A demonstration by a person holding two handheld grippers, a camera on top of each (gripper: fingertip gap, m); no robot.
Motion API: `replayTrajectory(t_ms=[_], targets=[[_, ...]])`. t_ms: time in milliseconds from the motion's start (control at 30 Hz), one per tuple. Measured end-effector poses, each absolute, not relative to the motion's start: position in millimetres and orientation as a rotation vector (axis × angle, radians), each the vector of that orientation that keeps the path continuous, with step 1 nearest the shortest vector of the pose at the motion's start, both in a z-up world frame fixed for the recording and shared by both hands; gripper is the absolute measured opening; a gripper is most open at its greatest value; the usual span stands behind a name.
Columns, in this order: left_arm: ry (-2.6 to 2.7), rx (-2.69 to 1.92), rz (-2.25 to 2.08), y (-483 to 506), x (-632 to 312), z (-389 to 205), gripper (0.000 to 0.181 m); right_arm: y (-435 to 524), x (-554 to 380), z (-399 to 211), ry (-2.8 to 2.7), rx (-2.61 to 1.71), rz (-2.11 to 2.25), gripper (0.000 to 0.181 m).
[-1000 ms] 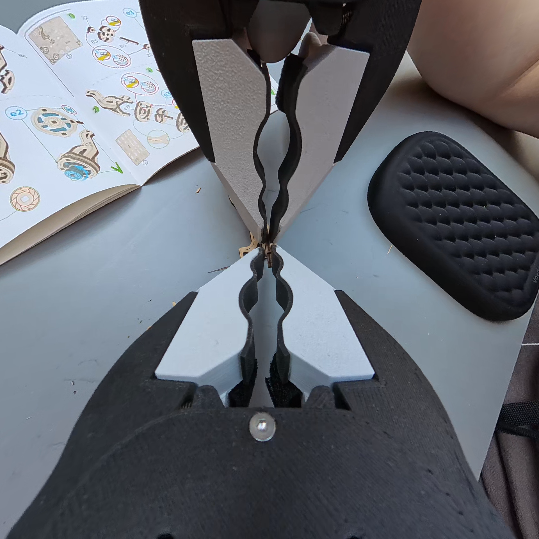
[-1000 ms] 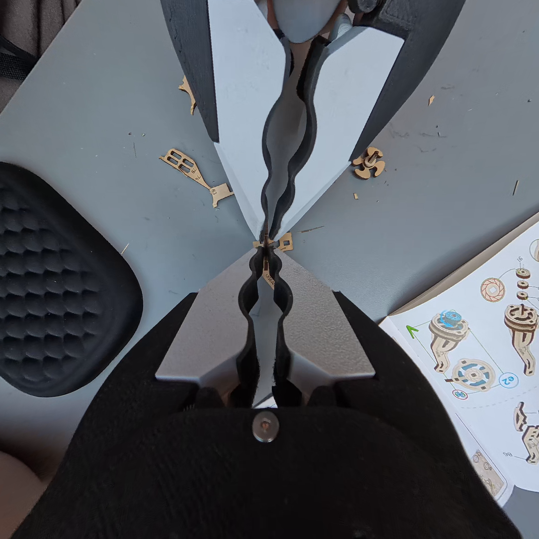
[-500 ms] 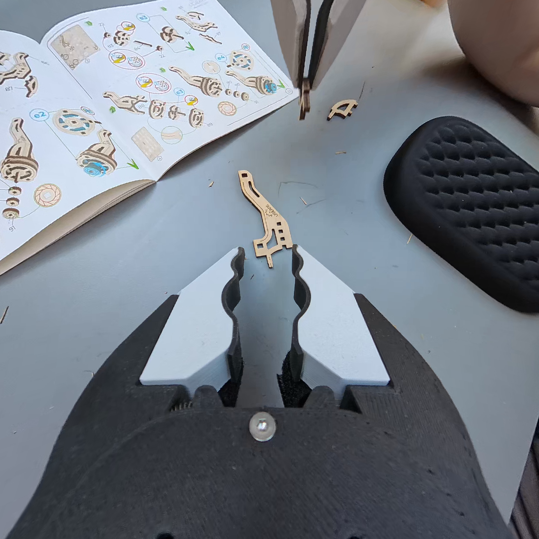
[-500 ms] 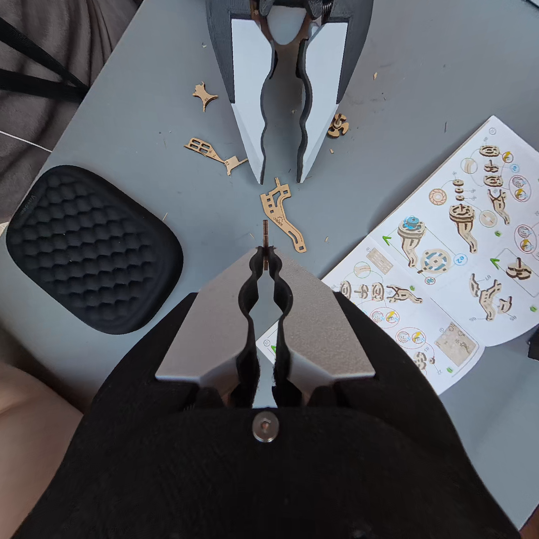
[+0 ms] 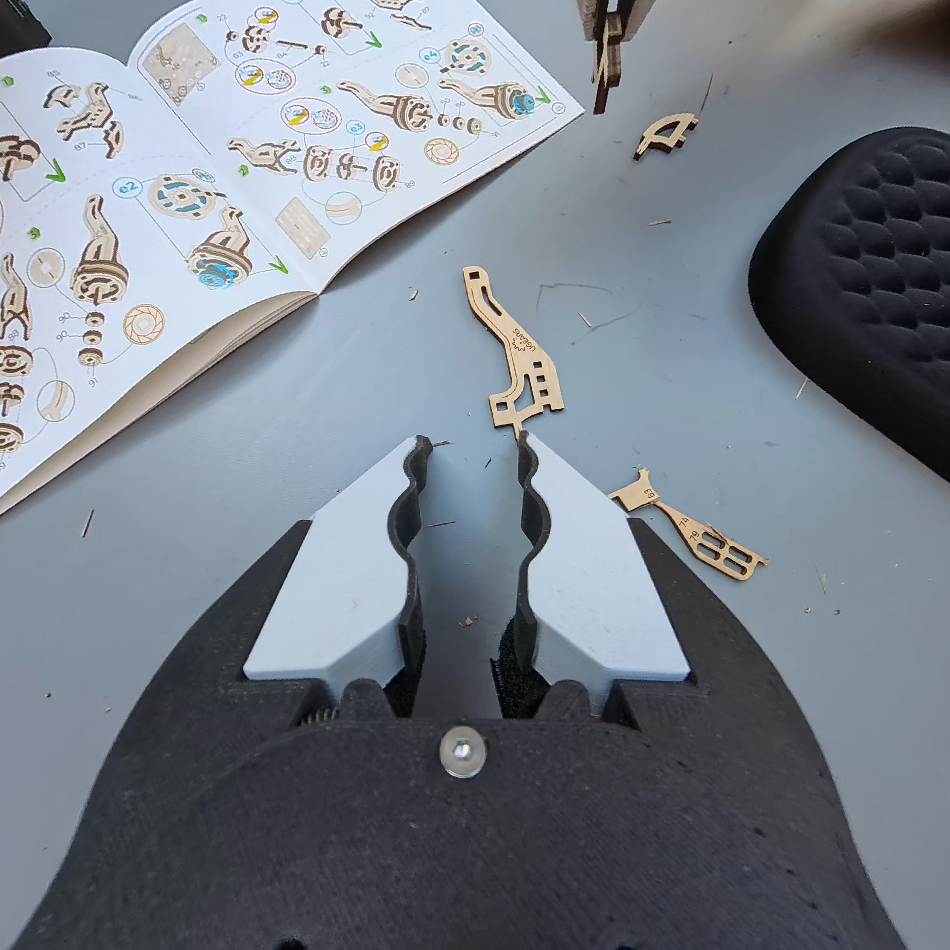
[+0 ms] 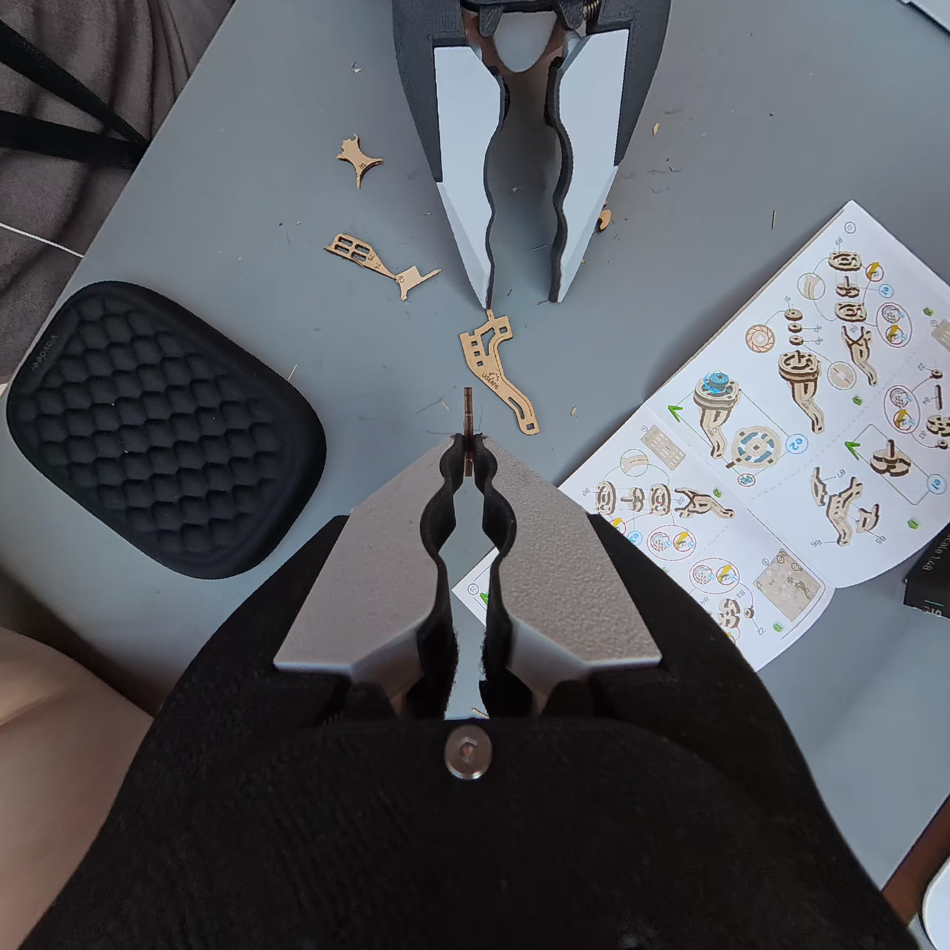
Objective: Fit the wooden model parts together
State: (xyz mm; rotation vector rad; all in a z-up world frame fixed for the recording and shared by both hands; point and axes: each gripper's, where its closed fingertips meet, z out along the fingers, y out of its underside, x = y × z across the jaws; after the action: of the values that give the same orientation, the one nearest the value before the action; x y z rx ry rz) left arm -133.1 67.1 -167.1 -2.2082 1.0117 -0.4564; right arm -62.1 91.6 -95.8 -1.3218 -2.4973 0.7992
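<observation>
Withdrawn left gripper (image 5: pixel 470 442), booklet (image 5: pixel 216 169) alongside

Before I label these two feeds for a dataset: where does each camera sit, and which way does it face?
Left wrist view: on the left gripper, looking along its open fingers at the flat wooden part, booklet and black pad.
Right wrist view: on the right gripper, facing the opposite way, shut on a thin wooden piece; a forearm shows lower left.
Shared: part, booklet, pad, grey table; each sees the other gripper.
</observation>
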Motion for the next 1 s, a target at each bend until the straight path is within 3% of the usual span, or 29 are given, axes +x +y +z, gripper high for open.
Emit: replayTrajectory(t_ms=[500,833,1000], targets=[[0.993,-2.182,-0.425,71,-139,-163,0.038,90,-64,-99,-2.509,-1.318,0.804,0.002],[0.84,-2.026,-0.699,70,-136,-119,0.026,68,-105,-136,-2.536,-1.363,0.755,0.002],[0.825,-2.001,-0.826,64,-132,-113,0.03,57,-115,-147,-2.534,-1.441,0.838,0.002]])
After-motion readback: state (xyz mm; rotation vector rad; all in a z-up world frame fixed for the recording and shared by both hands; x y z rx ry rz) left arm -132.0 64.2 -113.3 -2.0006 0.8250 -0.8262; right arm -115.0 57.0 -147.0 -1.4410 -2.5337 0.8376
